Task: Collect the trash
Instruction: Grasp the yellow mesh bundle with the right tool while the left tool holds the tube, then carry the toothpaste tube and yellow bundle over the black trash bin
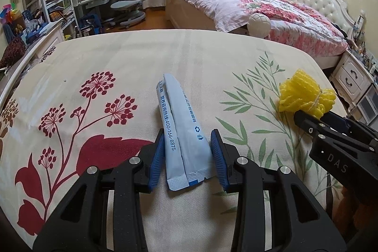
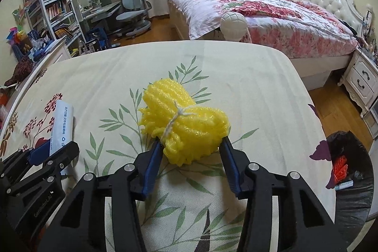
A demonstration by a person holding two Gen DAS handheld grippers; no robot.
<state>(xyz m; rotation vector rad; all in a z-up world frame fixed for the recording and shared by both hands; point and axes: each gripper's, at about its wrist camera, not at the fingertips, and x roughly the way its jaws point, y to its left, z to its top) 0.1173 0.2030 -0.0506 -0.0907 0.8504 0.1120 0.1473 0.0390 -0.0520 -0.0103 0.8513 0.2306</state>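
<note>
A pale blue sachet wrapper [image 1: 180, 131] with blue print lies on the flowered tablecloth [image 1: 118, 67]. My left gripper [image 1: 187, 141] straddles its near end, both blue pads touching its sides. The wrapper also shows in the right wrist view [image 2: 60, 126]. A yellow foam net bundle [image 2: 186, 124] tied with string lies on the cloth; my right gripper [image 2: 191, 148] is closed against its near sides. The bundle also shows in the left wrist view [image 1: 304, 96], with the right gripper [image 1: 314, 119] at it.
A black-lined trash bin [image 2: 349, 171] stands off the table's right edge, with orange netting and a small wrapper inside. A bed [image 2: 259, 13], a nightstand [image 2: 361, 79], a desk with chair [image 2: 134, 11] and bookshelves [image 2: 49, 1] lie beyond the table.
</note>
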